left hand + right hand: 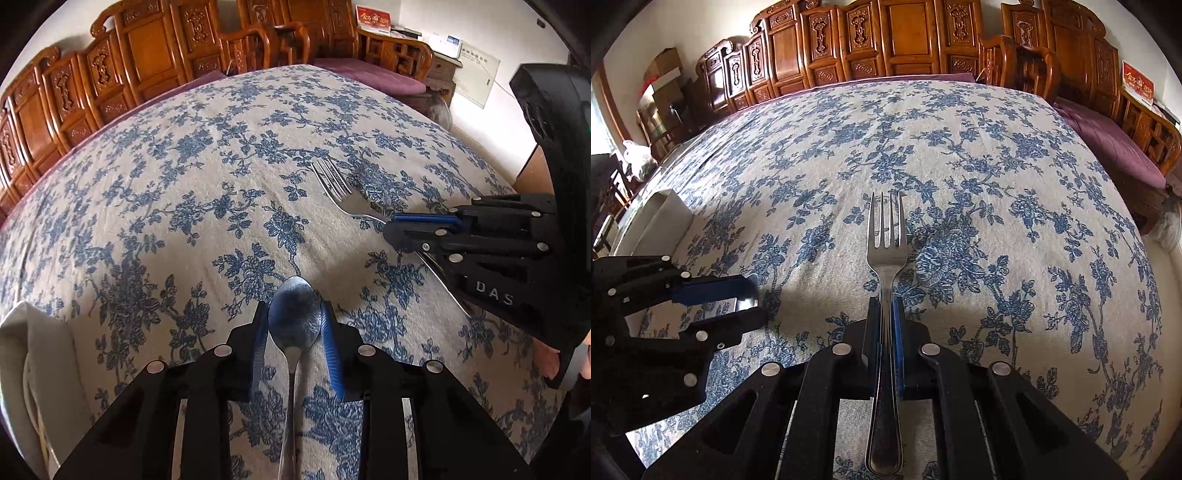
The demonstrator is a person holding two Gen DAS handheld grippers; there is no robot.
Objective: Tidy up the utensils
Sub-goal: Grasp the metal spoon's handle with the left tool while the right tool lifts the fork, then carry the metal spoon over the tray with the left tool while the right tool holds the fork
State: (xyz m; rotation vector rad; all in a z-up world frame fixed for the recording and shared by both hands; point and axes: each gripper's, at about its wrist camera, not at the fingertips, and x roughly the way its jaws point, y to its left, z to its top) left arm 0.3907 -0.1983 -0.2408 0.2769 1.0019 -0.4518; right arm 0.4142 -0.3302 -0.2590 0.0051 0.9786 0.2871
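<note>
Covering the whole table, a cream tablecloth (960, 155) printed with blue flowers is seen, with carved wooden chairs (871, 40) ranged along its far edge and a purple-cushioned bench (1108, 140) to the right of the cloth. A fork (886, 236) is clamped at its neck by the right gripper (884, 306), tines raised above the cloth. A spoon (293, 317) is flanked at its bowl by the left gripper (293, 325) (contact cannot be judged). A white container (661, 206) is set at the cloth's left edge.
</note>
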